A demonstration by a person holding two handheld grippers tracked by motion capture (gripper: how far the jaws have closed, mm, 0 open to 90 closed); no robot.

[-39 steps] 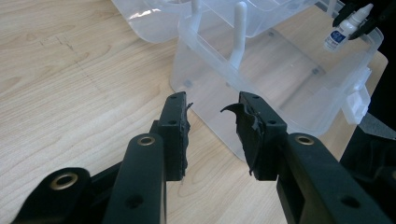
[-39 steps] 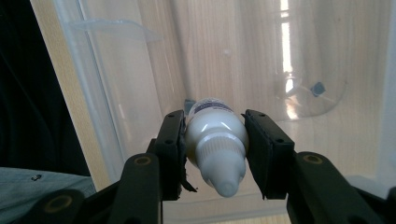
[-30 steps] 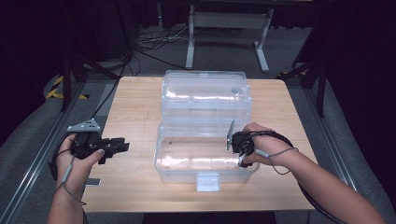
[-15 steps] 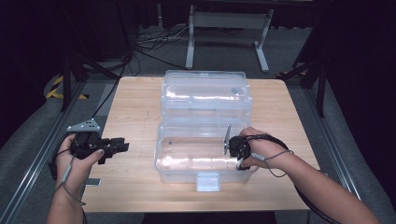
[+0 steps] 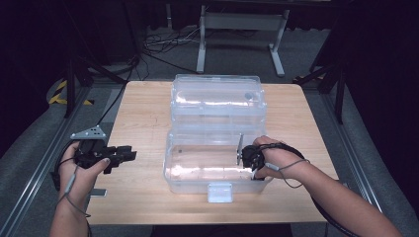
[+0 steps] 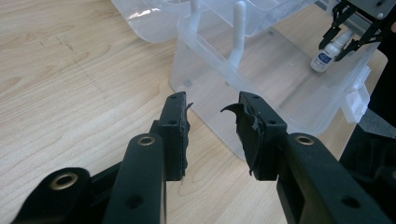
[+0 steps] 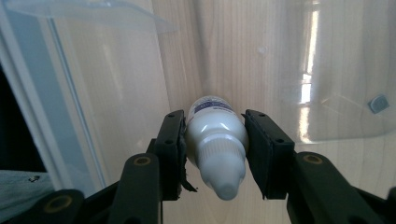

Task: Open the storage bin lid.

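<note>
Setting: dark room, wooden worktop [image 5: 143, 113] carrying a clear plastic box [image 5: 197, 177] with its lid swung open behind.
Right tool [image 7: 215, 154]: clamped on a small white dropper bottle [image 7: 217, 149], lowered inside the box near its right end.
Bottle axis: along the jaws, nozzle toward the camera, base toward the box floor.
Bottle look: white, blue label.
Left tool [image 6: 212, 126]: jaws apart, empty, left of the box.

At twelve o'clock from your black right gripper [image 7: 214, 154], you hold a white bottle [image 7: 216, 149] with a blue-printed label, inside a clear plastic box [image 5: 197, 170] on pale woodgrain table [image 5: 141, 113].
</note>
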